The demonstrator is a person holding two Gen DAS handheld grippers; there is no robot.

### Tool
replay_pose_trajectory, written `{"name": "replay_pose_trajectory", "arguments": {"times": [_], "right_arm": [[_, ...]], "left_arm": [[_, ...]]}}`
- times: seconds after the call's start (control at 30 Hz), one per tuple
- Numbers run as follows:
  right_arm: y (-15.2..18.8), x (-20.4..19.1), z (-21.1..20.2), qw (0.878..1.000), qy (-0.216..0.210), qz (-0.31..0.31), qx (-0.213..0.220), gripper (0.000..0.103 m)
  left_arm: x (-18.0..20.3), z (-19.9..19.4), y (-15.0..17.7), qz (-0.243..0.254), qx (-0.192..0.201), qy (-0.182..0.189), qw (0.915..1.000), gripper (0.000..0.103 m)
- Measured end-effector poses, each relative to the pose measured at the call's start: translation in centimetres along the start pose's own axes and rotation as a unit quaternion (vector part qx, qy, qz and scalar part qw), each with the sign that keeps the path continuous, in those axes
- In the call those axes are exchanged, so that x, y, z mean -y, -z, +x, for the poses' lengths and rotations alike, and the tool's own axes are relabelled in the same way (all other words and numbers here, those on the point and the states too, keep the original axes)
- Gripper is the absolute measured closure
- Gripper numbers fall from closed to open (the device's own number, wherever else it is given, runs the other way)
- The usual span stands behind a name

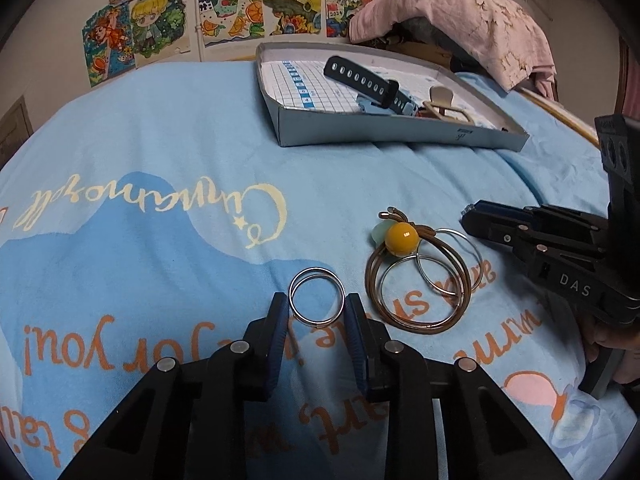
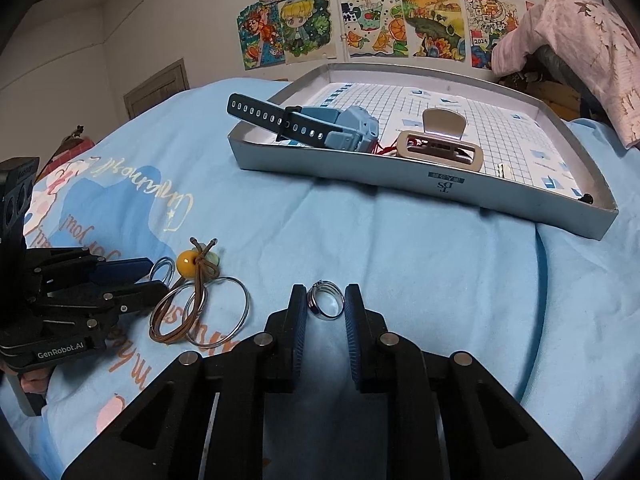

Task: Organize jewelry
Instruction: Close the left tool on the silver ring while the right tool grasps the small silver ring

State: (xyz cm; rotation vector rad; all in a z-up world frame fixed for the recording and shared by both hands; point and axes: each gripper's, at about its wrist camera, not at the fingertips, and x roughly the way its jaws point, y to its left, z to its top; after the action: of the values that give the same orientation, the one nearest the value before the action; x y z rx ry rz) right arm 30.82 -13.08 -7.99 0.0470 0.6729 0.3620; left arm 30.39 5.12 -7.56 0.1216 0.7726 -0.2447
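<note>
Tools [image 1: 317, 310] [image 2: 325, 302] tilt down, each straddling a ring.

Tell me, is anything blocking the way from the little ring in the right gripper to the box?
Nothing visible is. Only bare blue blanket lies between the ring, sitting between the right gripper fingers, and the box; its low front wall must be cleared.

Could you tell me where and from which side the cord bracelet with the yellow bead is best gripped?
Grip the bracelet at its yellow bead, coming from above. The bead stands proud of the cloth, while the thin cord lies flat, tangled with silver hoops.
</note>
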Motion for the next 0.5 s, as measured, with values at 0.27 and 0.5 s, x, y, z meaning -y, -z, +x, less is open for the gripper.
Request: {"name": "replay_pose_trajectory", "arguments": {"times": [0.27,0.5], "right_arm": [[0.4,-0.1,-0.8,1.0,-0.005,-0.003,0.02,0.095],[0.3,-0.1,-1.3,0.999,-0.005,-0.002,0.032,0.095]], "left_arm": [[-0.5,-0.8,-0.1,-0.014,0.017,0.018,0.9996,0.079],[-1.0,-1.2,-0.1,-0.026,0.03,0.031,0.9987,0.079]]}}
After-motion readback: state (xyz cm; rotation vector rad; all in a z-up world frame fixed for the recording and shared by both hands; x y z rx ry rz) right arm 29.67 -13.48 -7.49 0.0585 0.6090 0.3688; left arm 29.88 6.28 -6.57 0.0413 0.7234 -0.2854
